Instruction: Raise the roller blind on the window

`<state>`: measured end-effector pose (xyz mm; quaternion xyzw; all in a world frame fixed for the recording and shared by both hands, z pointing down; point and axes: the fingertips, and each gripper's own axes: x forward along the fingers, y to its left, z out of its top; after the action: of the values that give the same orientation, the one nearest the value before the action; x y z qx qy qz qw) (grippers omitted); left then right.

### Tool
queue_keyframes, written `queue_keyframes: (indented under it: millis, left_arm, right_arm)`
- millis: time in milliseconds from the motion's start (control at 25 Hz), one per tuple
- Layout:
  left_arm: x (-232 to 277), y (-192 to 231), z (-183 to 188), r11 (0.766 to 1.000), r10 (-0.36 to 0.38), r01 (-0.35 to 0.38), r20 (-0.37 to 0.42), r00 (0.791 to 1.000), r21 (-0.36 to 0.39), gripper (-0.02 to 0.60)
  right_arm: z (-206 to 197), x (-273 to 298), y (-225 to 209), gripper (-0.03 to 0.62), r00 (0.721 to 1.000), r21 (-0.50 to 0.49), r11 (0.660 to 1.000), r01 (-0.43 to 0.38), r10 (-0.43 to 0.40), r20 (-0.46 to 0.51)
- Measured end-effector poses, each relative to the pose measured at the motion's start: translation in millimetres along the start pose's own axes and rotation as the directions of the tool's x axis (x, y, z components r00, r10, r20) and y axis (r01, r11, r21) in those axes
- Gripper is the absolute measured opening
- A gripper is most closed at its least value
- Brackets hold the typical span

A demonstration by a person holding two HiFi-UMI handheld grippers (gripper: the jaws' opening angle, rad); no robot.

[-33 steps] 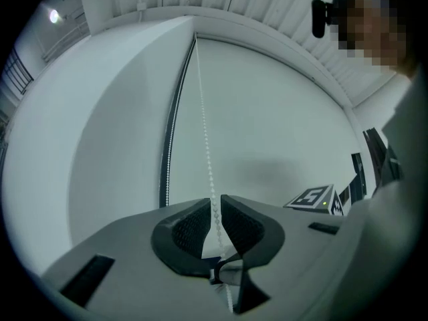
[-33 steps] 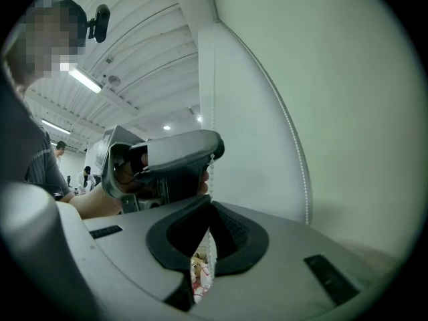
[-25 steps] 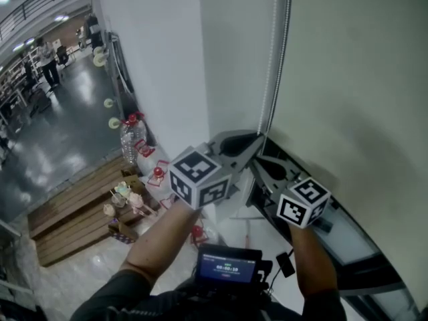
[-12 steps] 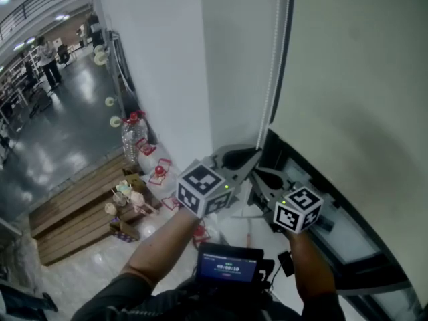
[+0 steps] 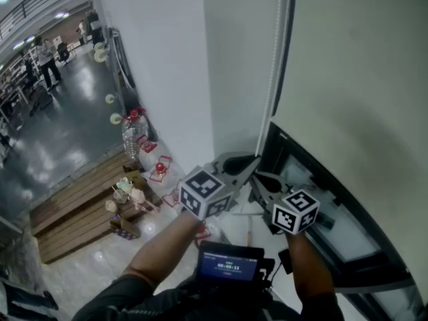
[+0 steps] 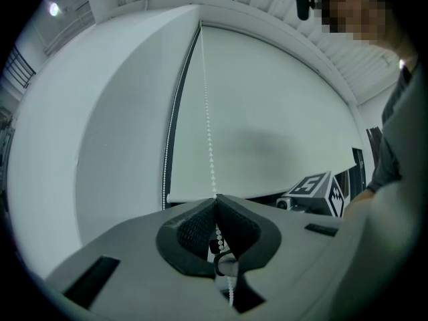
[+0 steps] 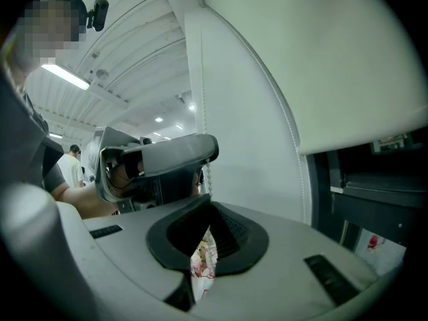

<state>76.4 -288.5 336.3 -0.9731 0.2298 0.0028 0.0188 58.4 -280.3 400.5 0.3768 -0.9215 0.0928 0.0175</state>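
1. Pinching the thin white bead chain (image 5: 271, 92), the left gripper (image 6: 215, 198) has its jaws pressed together on it; the beads run on down through the gap behind the pads.
2. Just beside and below it, the right gripper (image 7: 208, 199) also has its jaws pressed together. The chain comes down to their tips and looks nipped there.
3. The off-white fabric roller blind (image 5: 354, 65) hangs over most of the window (image 5: 314, 199), with dark glass showing under its bottom edge.
4. I judge the chain light, limp and thin. Its beads should keep it from sliding through the pads, so it is the place to hold, not the fabric. A steady pull suits it better than a jerk.
5. On the floor stands a clear plastic bottle with a red cap (image 5: 132, 136); its fill cannot be told.
6. Small pastel cups (image 5: 127, 196) sit at the edge of a wooden pallet (image 5: 73, 206). Their contents are too small to make out.
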Motion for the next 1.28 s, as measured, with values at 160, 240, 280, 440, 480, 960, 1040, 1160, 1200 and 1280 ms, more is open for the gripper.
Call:
queue_keyframes:
  millis: [160, 240, 280, 440, 480, 960, 1040, 1160, 1200, 1280]
  left_arm:
    - [-1.0, 3.6, -1.1, 1.0, -0.004, 0.004, -0.009, 1.0, 0.001, -0.003]
    - [-3.2, 3.3, 1.6, 1.0, -0.01, 0.01, 0.003, 1.0, -0.014, -0.003]
    - [-4.9, 1.8, 3.6, 1.0, -0.015, 0.015, 0.012, 1.0, -0.019, -0.003]
    - [-8.6, -2.1, 1.5, 1.0, -0.027, 0.027, 0.015, 1.0, -0.007, -0.003]
    - [-8.9, -2.2, 0.3, 0.999, -0.03, 0.03, 0.017, 0.999, -0.011, -0.003]
    - [-13.3, -11.0, 9.1, 0.998, -0.065, 0.065, 0.046, 0.997, 0.0, -0.003]
    - [-12.9, -12.5, 7.6, 0.998, -0.067, 0.067, 0.036, 0.997, 0.002, -0.003]
    - [-12.8, -12.1, 4.6, 0.998, -0.064, 0.064, 0.027, 0.998, 0.0, -0.003]
    - [-13.4, -11.1, 3.4, 0.998, -0.062, 0.062, 0.027, 0.998, -0.003, -0.003]
    - [-14.6, -8.8, 1.0, 0.998, -0.059, 0.059, 0.031, 0.998, -0.005, -0.003]
  right_arm:
    - [3.7, 0.5, 0.8, 0.017, 1.0, 0.007, 1.0, -0.01, 0.01, -0.01]
    - [6.2, -4.1, 1.6, 0.017, 1.0, -0.018, 1.0, -0.011, 0.01, -0.021]
    - [7.5, -8.6, 0.3, 0.019, 1.0, -0.04, 0.999, 0.0, -0.001, -0.029]
    - [19.3, -31.8, -14.5, 0.114, 0.998, -0.102, 0.994, 0.033, -0.038, -0.051]
    - [29.3, -37.2, -17.8, 0.114, 0.999, -0.101, 0.994, 0.032, -0.035, -0.032]
    - [163.5, -22.4, 22.5, 0.114, 0.983, -0.191, 0.974, -0.12, 0.144, 0.114]
    - [167.7, -14.4, 27.1, 0.114, 0.981, -0.2, 0.97, -0.139, 0.162, 0.103]
    - [166.4, -9.7, 32.1, 0.012, 0.976, -0.181, 0.969, -0.171, 0.192, 0.104]
    - [165.0, -9.3, 32.6, 0.011, 0.974, -0.177, 0.969, -0.175, 0.196, 0.113]
    - [162.3, -8.8, 30.8, 0.011, 0.972, -0.17, 0.97, -0.176, 0.199, 0.128]
